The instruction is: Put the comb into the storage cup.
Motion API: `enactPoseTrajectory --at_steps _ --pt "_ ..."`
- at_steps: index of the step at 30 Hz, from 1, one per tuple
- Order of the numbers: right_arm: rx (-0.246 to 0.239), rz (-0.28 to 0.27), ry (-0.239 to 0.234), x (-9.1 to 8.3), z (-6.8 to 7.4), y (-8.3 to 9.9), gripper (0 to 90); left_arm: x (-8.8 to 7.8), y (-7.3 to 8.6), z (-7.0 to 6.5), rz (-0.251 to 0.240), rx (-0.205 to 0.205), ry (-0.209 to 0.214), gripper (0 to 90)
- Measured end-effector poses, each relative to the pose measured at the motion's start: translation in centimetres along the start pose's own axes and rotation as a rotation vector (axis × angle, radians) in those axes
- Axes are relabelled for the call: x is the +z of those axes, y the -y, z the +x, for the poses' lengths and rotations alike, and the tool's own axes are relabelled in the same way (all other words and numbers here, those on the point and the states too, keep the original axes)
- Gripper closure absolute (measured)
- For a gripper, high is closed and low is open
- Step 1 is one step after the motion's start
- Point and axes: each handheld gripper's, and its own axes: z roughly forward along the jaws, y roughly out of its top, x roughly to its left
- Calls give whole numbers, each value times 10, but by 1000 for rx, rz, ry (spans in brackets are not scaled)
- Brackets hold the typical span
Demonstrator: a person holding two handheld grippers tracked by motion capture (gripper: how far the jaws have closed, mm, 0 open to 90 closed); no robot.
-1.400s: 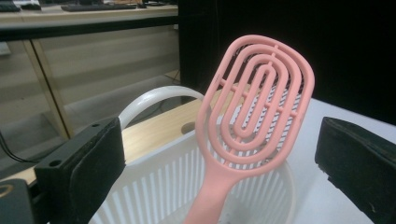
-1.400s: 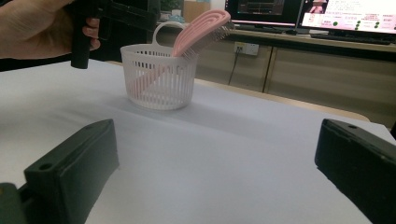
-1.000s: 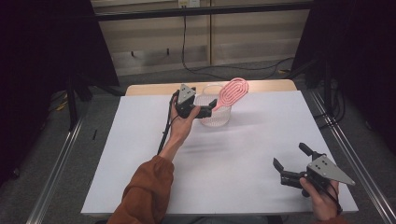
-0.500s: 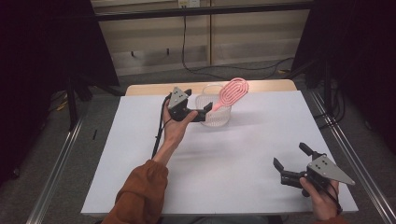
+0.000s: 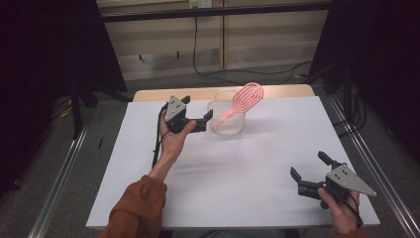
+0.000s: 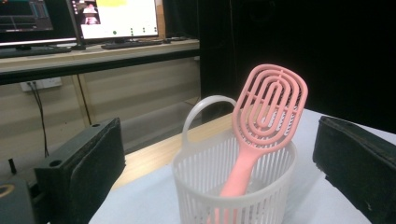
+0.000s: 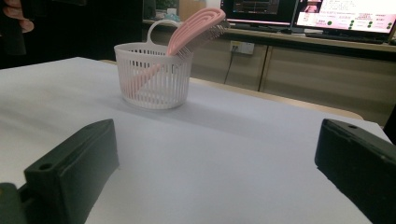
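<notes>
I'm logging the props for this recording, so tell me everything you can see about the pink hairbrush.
The pink hairbrush looks like plastic: an oval vented head of nested loops, short bristles visible in the right gripper view, and a slim handle. It stands tilted, handle down inside the white slatted basket, leaning on the rim with its head sticking out above. The basket sits at the far side of the white table. Neither gripper touches it.
</notes>
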Motion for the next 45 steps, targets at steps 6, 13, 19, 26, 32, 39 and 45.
enactPoseTrajectory --at_steps 6,13,19,26,32,39,45 --pt "-3 -2 3 1 0 0 0 -15 1 5 -2 -3 -25 25" --pt "-3 0 11 0 0 0 0 -37 7 11 -14 -25 -36 25" --pt "-4 -1 10 0 -1 0 0 -54 10 16 -11 -38 -53 26" --pt "-10 0 8 0 0 0 0 -70 20 16 4 -38 -76 35" --pt "-7 0 9 1 0 0 0 -91 23 17 3 -29 -103 35" --pt "-8 0 14 1 0 0 0 -114 26 23 -9 -39 -151 33" --pt "-8 1 16 2 0 0 0 -132 32 23 -19 -25 -179 33"
